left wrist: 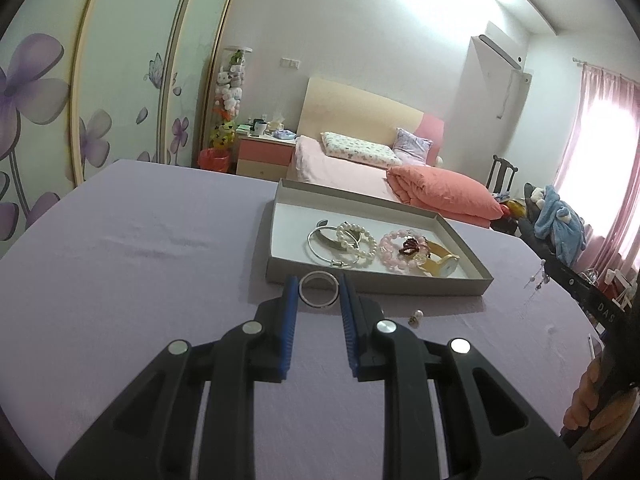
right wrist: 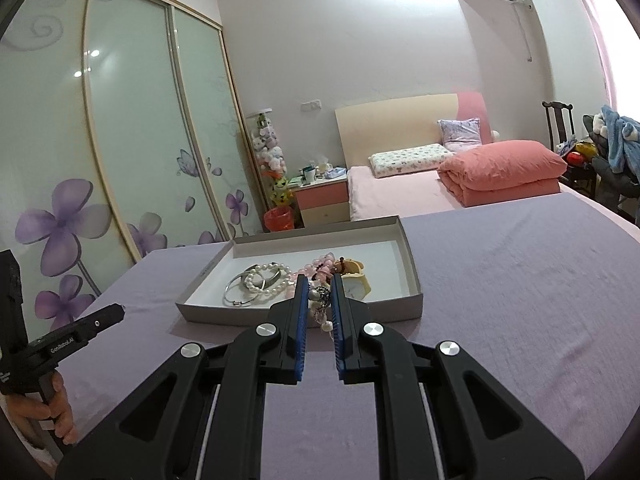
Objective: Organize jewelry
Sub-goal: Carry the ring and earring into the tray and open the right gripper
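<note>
Left gripper: two black moulded finger arms, each lined on its inner face with a ribbed blue pad. Every arm carries two round silver pivot caps and a triangular cut-out in its outer link.

Right gripper: same build, with black linkage, ribbed blue pads, round silver pivot caps and triangular cut-outs. A thin white strip runs along the inner edge of each lower link.

Seen from the right wrist view, the left gripper's body is matte black with a small screw on its side and white lettering reading "GenRobot.AI". Seen from the left wrist view, the right gripper's body shows white letters "DAS". A bare hand wraps each black handle.
</note>
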{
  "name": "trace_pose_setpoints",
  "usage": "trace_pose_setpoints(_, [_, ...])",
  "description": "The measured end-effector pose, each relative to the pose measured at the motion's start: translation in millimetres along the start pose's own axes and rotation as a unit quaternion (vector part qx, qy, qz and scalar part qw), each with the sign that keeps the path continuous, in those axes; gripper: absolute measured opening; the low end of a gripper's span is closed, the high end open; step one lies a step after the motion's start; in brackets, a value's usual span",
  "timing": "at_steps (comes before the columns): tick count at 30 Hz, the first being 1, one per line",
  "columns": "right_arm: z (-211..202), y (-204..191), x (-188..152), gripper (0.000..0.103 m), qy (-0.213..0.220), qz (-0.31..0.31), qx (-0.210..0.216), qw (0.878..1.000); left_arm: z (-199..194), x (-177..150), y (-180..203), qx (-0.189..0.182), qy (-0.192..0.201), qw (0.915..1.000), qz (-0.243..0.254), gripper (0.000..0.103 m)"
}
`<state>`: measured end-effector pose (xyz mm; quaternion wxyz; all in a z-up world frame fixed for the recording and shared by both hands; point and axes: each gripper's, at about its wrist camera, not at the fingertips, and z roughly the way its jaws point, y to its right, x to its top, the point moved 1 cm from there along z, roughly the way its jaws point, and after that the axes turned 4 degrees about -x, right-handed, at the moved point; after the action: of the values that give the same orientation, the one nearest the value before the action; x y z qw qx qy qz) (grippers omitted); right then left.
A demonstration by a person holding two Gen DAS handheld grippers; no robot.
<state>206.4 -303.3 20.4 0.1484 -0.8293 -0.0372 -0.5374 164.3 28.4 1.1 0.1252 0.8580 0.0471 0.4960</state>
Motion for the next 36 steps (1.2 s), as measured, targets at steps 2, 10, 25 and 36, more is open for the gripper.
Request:
trace_pose_setpoints(2, [-2.9,-1.8,-0.5,0.012,0.001,-0.001,0.003,1.000,-1.8,-1.1,1.0,-0.001,0.000,1.0000,0.001,0.022])
trace_pose_setpoints(10, [-12.7,-2.3,-6.3,0.012,0.000,0.003,0.010,1.000,-14.3,-8.3,5.1,-0.007,0.003,1.0000,-0.003,0.022])
trace_pose_setpoints(25, [-19.8,-3.5,-1.2,0.012,0.012,-0.001,0.013,1.000,-22.2,-7.3,11.3,-0.012,0.010,0.9999,0.005,0.022])
trace_pose_setpoints(36, [34.0,-1.7,52.5,0.012,0.023,-0.017,0.005,1.000,30.7,58.5,22.9,-0.009,0.052,0.9981,0.031,0.022])
